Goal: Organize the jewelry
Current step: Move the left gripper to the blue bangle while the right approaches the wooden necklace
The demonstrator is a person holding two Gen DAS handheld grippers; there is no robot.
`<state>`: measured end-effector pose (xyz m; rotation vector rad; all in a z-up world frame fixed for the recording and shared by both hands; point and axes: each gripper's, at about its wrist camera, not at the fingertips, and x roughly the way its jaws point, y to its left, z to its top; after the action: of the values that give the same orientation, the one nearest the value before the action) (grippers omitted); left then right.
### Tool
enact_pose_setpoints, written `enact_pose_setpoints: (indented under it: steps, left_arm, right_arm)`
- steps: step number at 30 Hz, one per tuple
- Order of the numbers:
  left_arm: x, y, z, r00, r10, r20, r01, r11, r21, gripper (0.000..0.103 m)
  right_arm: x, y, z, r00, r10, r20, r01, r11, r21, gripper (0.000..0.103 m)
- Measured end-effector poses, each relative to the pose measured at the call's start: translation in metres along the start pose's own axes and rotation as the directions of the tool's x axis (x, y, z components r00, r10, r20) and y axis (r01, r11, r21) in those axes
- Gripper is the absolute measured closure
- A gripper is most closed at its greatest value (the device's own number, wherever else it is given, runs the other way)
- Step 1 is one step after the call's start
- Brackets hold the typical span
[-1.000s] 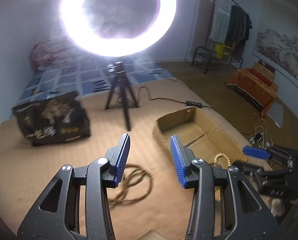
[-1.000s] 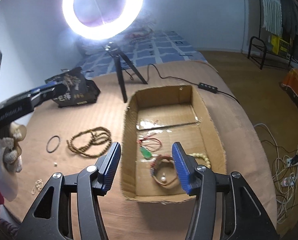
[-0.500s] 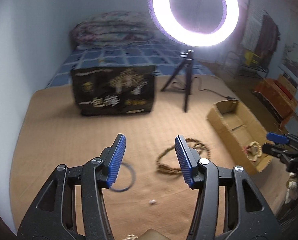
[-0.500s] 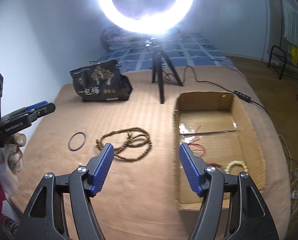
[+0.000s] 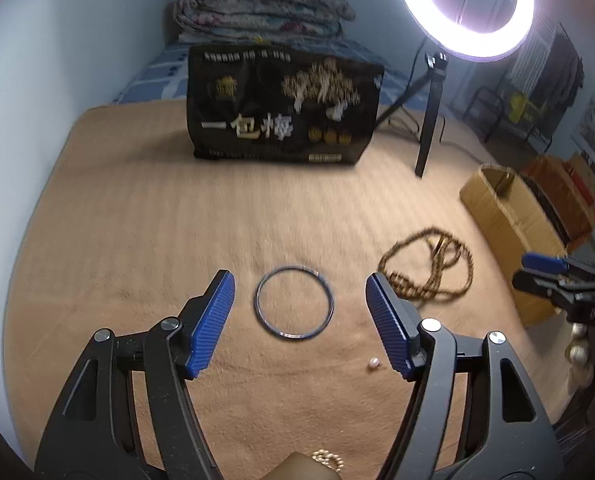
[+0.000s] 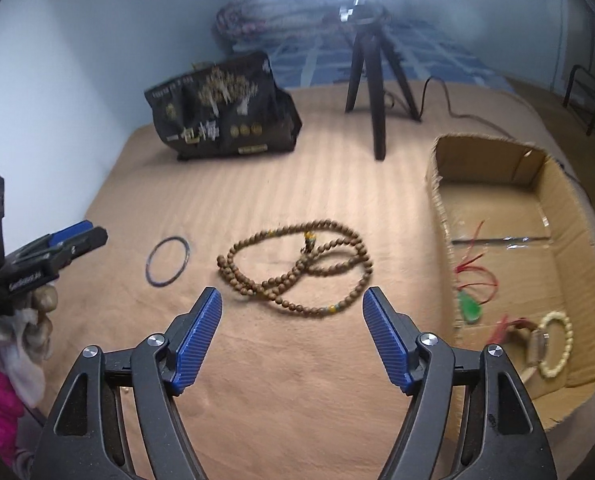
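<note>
A thin dark bangle point(image 5: 294, 301) lies flat on the tan blanket, framed between the blue pads of my left gripper point(image 5: 300, 288), whose jaws are opening above it with nothing held. The bangle point(image 6: 167, 261) also shows at the left of the right wrist view. A long brown bead necklace point(image 6: 297, 268) lies coiled in front of my right gripper point(image 6: 292, 300); its jaws are opening too, with nothing pressed between them. The necklace point(image 5: 427, 268) sits right of the bangle. A cardboard box point(image 6: 509, 160) at right holds a green pendant point(image 6: 470, 307) and a cream bead bracelet point(image 6: 555, 344).
A black printed bag point(image 5: 281, 108) stands at the back. A ring light on a tripod point(image 5: 429, 120) stands behind the box point(image 5: 509, 216). A small pearl point(image 5: 373, 364) lies near the left gripper's right finger, a gold chain point(image 5: 327, 460) at the bottom edge. A gloved hand point(image 6: 25, 320) holds the left gripper.
Both grippers swung left, away from the box, and sank toward the blanket while their jaws widened. The bangle came between the left pads; the necklace came before the right gripper.
</note>
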<state>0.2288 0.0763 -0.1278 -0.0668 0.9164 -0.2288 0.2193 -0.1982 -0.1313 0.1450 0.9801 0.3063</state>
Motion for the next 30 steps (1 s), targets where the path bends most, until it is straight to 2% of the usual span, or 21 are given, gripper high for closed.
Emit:
enact_pose_setpoints:
  steps: [4, 9, 12, 21, 22, 24, 30]
  left_arm:
    - [0.017, -0.005, -0.013, 1.0, -0.001, -0.028, 0.002, 0.999, 0.036, 0.033]
    - [0.034, -0.007, -0.035, 1.0, -0.003, -0.021, 0.005, 0.998, 0.068, 0.033]
    - [0.043, -0.009, -0.041, 1.0, 0.012, -0.023, -0.01, 0.996, 0.09, 0.033]
    - [0.062, -0.012, -0.038, 0.999, 0.018, -0.042, -0.014, 0.995, 0.101, 0.031]
    - [0.064, -0.012, -0.037, 0.999, 0.023, -0.046, -0.018, 0.995, 0.102, 0.026]
    - [0.069, -0.013, -0.036, 0.998, 0.037, -0.047, -0.032, 0.994, 0.105, 0.022]
    - [0.084, -0.011, -0.028, 0.994, 0.092, -0.063, -0.085, 0.992, 0.094, 0.022]
  right_arm:
    - [0.021, 0.003, 0.002, 0.999, -0.016, -0.043, 0.016, 1.0, -0.001, 0.03]
    - [0.043, 0.002, 0.004, 0.994, -0.039, -0.101, 0.039, 0.999, 0.0, 0.03]
    - [0.054, -0.003, 0.005, 0.99, -0.025, -0.139, 0.031, 0.999, 0.039, 0.03]
    - [0.073, -0.018, 0.01, 0.983, 0.003, -0.181, 0.033, 0.98, 0.194, 0.03]
    - [0.075, -0.017, 0.01, 0.983, -0.002, -0.183, 0.039, 0.98, 0.197, 0.03]
    - [0.078, -0.016, 0.011, 0.982, -0.023, -0.186, 0.059, 0.98, 0.188, 0.03]
    - [0.086, -0.013, 0.017, 0.979, -0.076, -0.19, 0.109, 0.979, 0.17, 0.03]
